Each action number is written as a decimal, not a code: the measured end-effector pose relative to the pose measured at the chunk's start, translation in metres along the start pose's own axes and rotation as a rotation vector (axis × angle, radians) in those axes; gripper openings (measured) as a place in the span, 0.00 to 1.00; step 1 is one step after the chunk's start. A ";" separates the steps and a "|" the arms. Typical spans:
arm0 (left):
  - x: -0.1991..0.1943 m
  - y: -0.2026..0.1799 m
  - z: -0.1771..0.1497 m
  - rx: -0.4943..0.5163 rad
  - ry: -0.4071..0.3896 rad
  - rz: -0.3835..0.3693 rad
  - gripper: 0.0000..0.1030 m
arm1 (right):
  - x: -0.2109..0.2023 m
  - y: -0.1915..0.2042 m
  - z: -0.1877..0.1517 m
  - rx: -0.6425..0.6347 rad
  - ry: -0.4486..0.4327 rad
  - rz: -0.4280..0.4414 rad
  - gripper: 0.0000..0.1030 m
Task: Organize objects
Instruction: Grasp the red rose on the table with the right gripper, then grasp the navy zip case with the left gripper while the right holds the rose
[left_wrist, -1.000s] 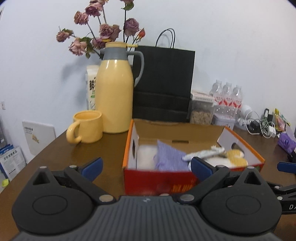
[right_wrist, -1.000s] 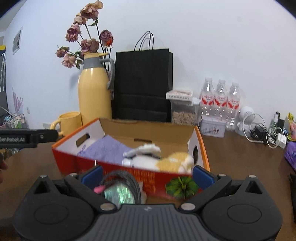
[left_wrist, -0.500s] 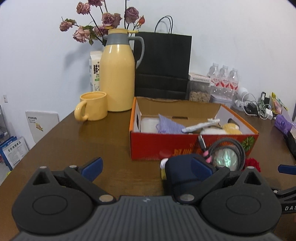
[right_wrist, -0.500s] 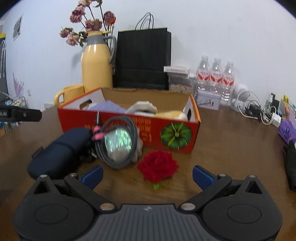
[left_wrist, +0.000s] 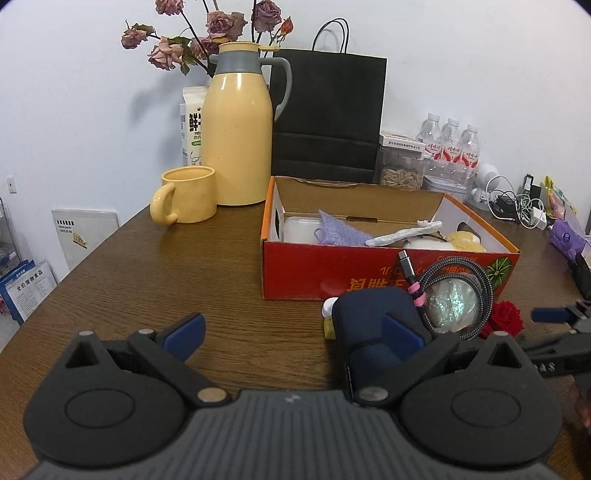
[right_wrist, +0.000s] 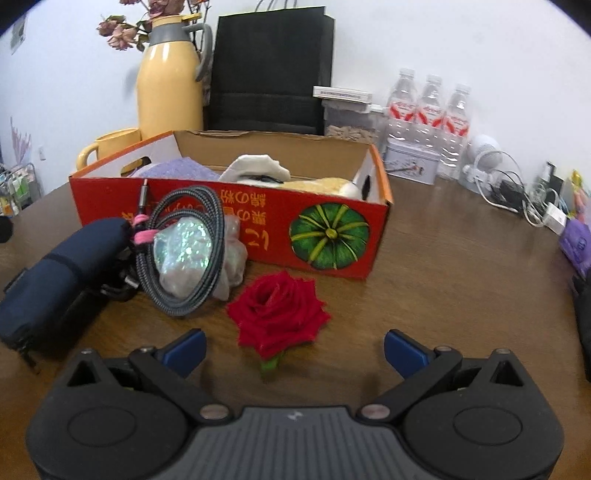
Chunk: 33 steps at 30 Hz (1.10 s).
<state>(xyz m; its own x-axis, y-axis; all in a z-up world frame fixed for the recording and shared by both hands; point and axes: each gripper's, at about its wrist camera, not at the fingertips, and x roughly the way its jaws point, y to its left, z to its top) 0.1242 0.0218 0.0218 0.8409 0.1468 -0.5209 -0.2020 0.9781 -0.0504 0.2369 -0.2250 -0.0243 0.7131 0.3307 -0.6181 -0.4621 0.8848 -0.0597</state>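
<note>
Red fabric rose (right_wrist: 279, 314) lies on the brown wooden counter (right_wrist: 443, 258) before the red cardboard box (right_wrist: 258, 225), stem toward the right gripper (right_wrist: 294, 343), bloom boxward; both grippers' jaws gape wide, empty.

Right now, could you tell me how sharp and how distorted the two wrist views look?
Left wrist view: mostly sharp, print on the red box readable, black fisheye corners, table edge bowed. Right wrist view: softer, slight blur on the rose and water bottles; the black bag leans with the lens curve.
</note>
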 end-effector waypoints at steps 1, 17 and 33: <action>0.000 0.000 0.000 0.001 0.001 0.000 1.00 | 0.003 0.000 0.002 -0.007 -0.006 0.001 0.93; 0.004 -0.008 -0.004 0.010 0.018 -0.004 1.00 | 0.001 -0.007 0.003 0.034 -0.062 0.041 0.38; 0.010 -0.025 -0.010 0.028 0.060 -0.044 1.00 | -0.040 0.005 -0.011 0.009 -0.234 -0.018 0.37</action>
<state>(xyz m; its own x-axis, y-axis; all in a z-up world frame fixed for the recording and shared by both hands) 0.1325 -0.0023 0.0090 0.8169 0.0949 -0.5689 -0.1503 0.9873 -0.0511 0.2000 -0.2380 -0.0085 0.8244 0.3813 -0.4182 -0.4446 0.8936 -0.0617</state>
